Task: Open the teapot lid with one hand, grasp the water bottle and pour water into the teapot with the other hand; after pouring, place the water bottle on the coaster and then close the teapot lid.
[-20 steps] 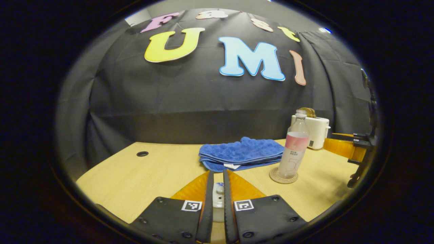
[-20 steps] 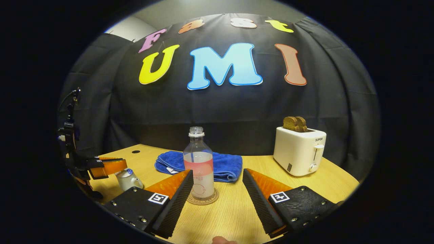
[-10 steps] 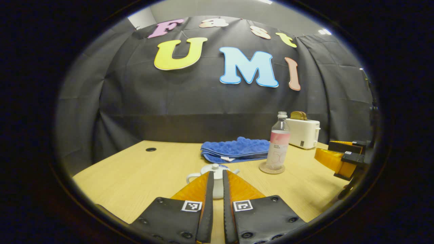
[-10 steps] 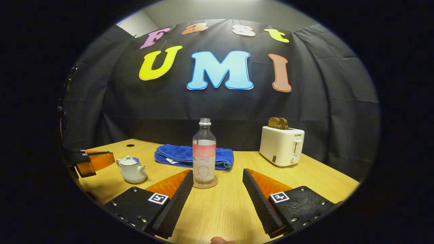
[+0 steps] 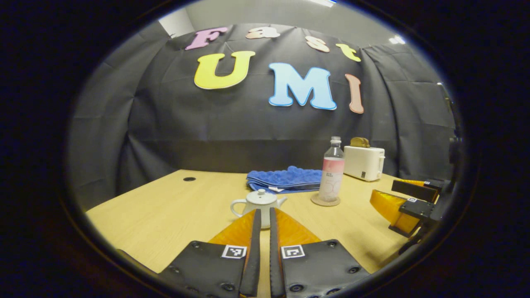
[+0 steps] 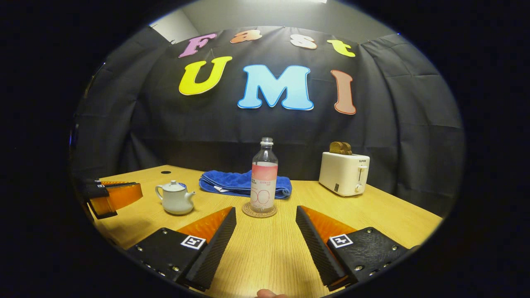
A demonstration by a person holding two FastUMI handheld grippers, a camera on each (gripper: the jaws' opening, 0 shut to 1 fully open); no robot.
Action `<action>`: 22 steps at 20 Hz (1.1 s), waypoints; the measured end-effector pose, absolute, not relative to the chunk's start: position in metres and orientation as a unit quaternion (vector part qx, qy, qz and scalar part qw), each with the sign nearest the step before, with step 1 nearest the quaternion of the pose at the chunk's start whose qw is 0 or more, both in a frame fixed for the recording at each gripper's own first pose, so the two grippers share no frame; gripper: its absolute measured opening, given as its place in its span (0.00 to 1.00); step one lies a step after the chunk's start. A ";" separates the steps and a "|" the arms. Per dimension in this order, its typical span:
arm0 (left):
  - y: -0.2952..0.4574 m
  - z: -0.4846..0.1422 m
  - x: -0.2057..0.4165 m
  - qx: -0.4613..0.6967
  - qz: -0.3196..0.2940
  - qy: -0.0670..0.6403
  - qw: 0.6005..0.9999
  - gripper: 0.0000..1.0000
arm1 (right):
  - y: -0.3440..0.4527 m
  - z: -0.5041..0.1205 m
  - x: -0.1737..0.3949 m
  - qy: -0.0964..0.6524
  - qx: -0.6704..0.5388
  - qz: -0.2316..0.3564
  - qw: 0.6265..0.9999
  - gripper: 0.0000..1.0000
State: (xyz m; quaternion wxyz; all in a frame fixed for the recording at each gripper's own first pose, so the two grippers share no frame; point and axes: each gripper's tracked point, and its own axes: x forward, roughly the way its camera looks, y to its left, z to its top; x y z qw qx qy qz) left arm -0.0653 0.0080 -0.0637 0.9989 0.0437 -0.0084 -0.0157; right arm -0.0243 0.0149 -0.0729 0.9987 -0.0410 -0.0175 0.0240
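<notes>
Teapot point(image 5: 258, 203) sits lid-on just beyond the left gripper point(image 5: 261, 215), fingers together on nothing; water bottle point(image 6: 264, 176) stands upright on coaster point(image 6: 259, 211) ahead of the right gripper point(image 6: 265, 223), fingers apart.

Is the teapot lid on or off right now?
On. The lid sits flat on the teapot, knob up, and neither gripper touches it.
</notes>
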 end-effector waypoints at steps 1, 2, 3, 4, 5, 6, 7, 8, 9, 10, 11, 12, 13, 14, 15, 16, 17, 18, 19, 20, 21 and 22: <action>0.008 -0.066 -0.064 0.052 -0.009 -0.010 0.999 0.14 | 0.014 -0.075 -0.025 -0.016 -0.038 0.022 0.999 0.93; 0.007 -0.062 -0.066 0.066 -0.005 -0.016 0.998 0.22 | 0.014 -0.075 -0.024 -0.016 -0.033 0.020 0.999 0.93; 0.004 -0.060 -0.069 0.072 -0.001 -0.023 0.997 0.34 | 0.013 -0.075 -0.023 -0.017 -0.022 0.021 0.999 0.93; 0.000 -0.056 -0.071 0.074 -0.002 -0.030 0.997 0.51 | 0.013 -0.075 -0.026 -0.020 -0.009 0.024 0.999 0.93; 0.001 -0.057 -0.073 0.070 0.002 -0.035 0.997 0.57 | 0.010 -0.074 -0.025 -0.025 0.000 0.023 0.999 0.93; 0.001 -0.056 -0.075 0.062 0.002 -0.041 0.997 0.63 | 0.012 -0.072 -0.028 -0.032 -0.002 0.026 0.999 0.93; 0.002 -0.055 -0.077 0.058 0.006 -0.048 0.997 0.69 | 0.013 -0.072 -0.029 -0.033 -0.007 0.028 0.999 0.93; 0.002 -0.053 -0.077 0.060 0.006 -0.053 0.997 0.70 | 0.016 -0.072 -0.029 -0.033 -0.004 0.031 0.999 0.93; 0.000 -0.052 -0.079 0.060 0.008 -0.061 0.996 0.71 | 0.016 -0.073 -0.030 -0.033 -0.006 0.030 0.999 0.94; -0.001 -0.051 -0.080 0.058 0.007 -0.065 0.996 0.74 | 0.014 -0.073 -0.030 -0.033 -0.004 0.026 0.999 0.93; -0.002 -0.054 -0.080 0.059 0.006 -0.062 0.996 0.79 | 0.014 -0.073 -0.030 -0.033 -0.004 0.024 0.999 0.93; -0.004 -0.054 -0.080 0.059 0.002 -0.061 0.996 0.83 | 0.013 -0.073 -0.030 -0.033 -0.004 0.020 0.999 0.93; -0.004 -0.054 -0.079 0.058 -0.001 -0.062 0.996 0.88 | 0.011 -0.073 -0.030 -0.033 -0.003 0.015 0.999 0.93; -0.006 -0.052 -0.079 0.059 -0.003 -0.065 0.996 0.96 | 0.009 -0.073 -0.031 -0.033 -0.003 0.010 0.999 0.93; -0.005 -0.054 -0.078 0.059 -0.003 -0.063 0.996 0.97 | 0.009 -0.073 -0.030 -0.033 -0.002 0.009 0.999 0.93; -0.005 -0.054 -0.078 0.059 -0.003 -0.063 0.996 0.98 | 0.010 -0.073 -0.030 -0.033 -0.002 0.009 0.999 0.93; -0.006 -0.054 -0.078 0.059 -0.004 -0.063 0.996 0.98 | 0.009 -0.073 -0.030 -0.033 -0.002 0.009 0.999 0.93; -0.008 -0.054 -0.078 0.058 -0.008 -0.063 0.996 0.98 | 0.009 -0.073 -0.030 -0.033 -0.002 0.009 0.999 0.93; -0.010 -0.054 -0.077 0.059 -0.012 -0.063 0.996 0.98 | 0.009 -0.073 -0.030 -0.033 -0.002 0.009 0.999 0.93; -0.012 -0.054 -0.077 0.059 -0.017 -0.063 0.996 0.98 | 0.009 -0.073 -0.029 -0.033 -0.002 0.009 0.999 0.93; -0.013 -0.055 -0.077 0.059 -0.021 -0.062 0.996 0.98 | 0.009 -0.074 -0.029 -0.033 -0.002 0.010 0.999 0.93; -0.015 -0.055 -0.077 0.059 -0.025 -0.062 0.996 0.98 | 0.009 -0.073 -0.030 -0.033 -0.001 0.010 0.999 0.93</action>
